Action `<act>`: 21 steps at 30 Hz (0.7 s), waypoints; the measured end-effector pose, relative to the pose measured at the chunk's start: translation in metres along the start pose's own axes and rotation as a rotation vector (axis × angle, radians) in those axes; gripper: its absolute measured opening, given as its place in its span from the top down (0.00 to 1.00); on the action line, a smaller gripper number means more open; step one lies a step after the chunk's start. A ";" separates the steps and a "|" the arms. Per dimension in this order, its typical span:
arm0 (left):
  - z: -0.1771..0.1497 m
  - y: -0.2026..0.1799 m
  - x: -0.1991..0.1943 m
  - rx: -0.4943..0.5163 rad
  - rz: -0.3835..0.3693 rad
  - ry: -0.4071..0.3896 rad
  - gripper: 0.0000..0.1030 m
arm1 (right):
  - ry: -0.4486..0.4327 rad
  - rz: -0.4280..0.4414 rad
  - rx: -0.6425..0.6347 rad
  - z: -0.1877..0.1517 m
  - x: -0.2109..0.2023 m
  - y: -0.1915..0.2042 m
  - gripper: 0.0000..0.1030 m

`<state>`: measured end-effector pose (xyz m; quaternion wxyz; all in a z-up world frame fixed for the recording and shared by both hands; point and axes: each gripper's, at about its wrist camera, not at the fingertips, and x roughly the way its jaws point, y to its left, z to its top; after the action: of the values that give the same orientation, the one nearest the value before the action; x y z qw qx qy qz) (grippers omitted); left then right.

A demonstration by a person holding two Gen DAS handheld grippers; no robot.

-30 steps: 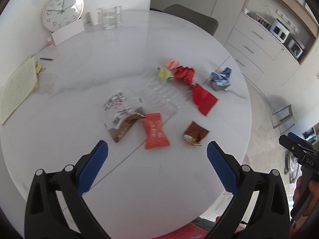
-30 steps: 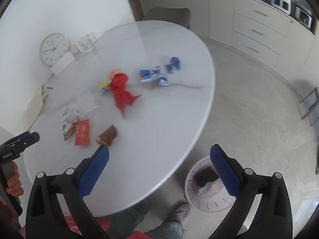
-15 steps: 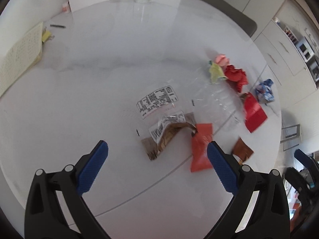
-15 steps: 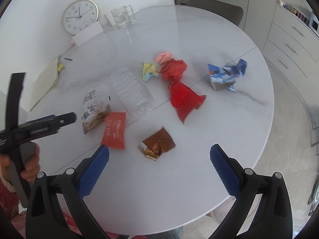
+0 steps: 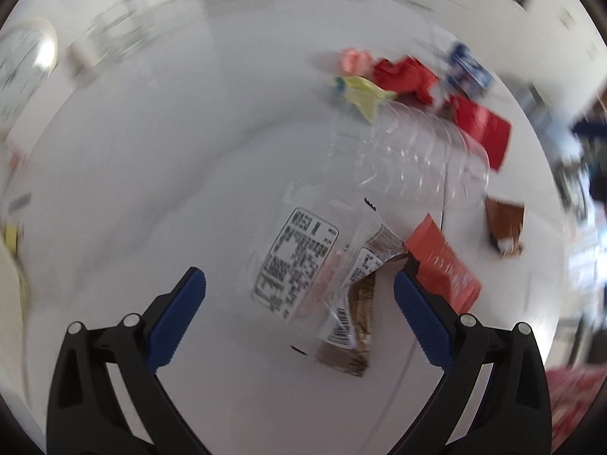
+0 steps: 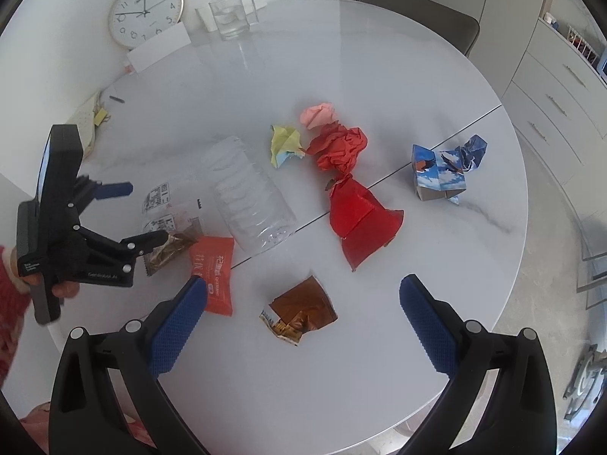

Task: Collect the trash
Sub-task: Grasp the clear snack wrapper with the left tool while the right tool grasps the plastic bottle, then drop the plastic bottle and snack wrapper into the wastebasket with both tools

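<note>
Trash lies on a round white table (image 6: 398,341). My left gripper (image 5: 299,295) is open, its fingers on either side of a clear labelled wrapper with brown contents (image 5: 322,284); it also shows in the right wrist view (image 6: 132,214) over that wrapper (image 6: 170,235). My right gripper (image 6: 299,311) is open and empty above a brown foil wrapper (image 6: 299,311). An orange packet (image 6: 214,273), a clear crushed bottle (image 6: 250,197), red paper (image 6: 356,220), crumpled red (image 6: 341,148), pink (image 6: 318,113) and yellow (image 6: 284,144) paper and a blue box (image 6: 444,170) lie beyond.
A wall clock (image 6: 144,9), a glass mug (image 6: 229,15) and a white card (image 6: 159,47) stand at the table's far side. A notepad (image 6: 85,121) lies at the left edge. A grey chair (image 6: 421,11) and white drawers (image 6: 561,87) stand behind.
My left gripper has moved down and closer to the clear labelled wrapper, now between its fingers. My right gripper has moved in over the table, above the brown foil wrapper.
</note>
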<state>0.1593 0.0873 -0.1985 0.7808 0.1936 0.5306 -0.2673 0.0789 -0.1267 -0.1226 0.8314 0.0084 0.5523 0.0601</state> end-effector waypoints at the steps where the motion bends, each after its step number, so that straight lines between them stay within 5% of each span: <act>1: 0.003 0.000 0.002 0.044 -0.009 0.007 0.08 | 0.007 -0.009 0.001 0.003 0.002 0.002 0.02; 4: 0.010 0.001 0.014 0.167 -0.044 0.030 0.08 | 0.020 -0.031 -0.002 0.009 0.006 0.009 0.02; 8: 0.015 0.008 0.032 0.209 -0.120 0.076 0.39 | 0.031 -0.042 0.001 0.019 0.012 0.019 0.02; 14: 0.015 0.029 0.029 0.145 -0.193 0.047 0.58 | 0.050 0.004 -0.057 0.036 0.030 0.041 0.02; 21: -0.009 0.066 -0.003 -0.047 -0.195 -0.009 0.60 | 0.068 0.041 -0.237 0.076 0.069 0.075 0.02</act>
<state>0.1931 0.1454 -0.1974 0.7576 0.1215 0.5496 -0.3304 0.1683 -0.0405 -0.1502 0.8060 -0.0806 0.5689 0.1421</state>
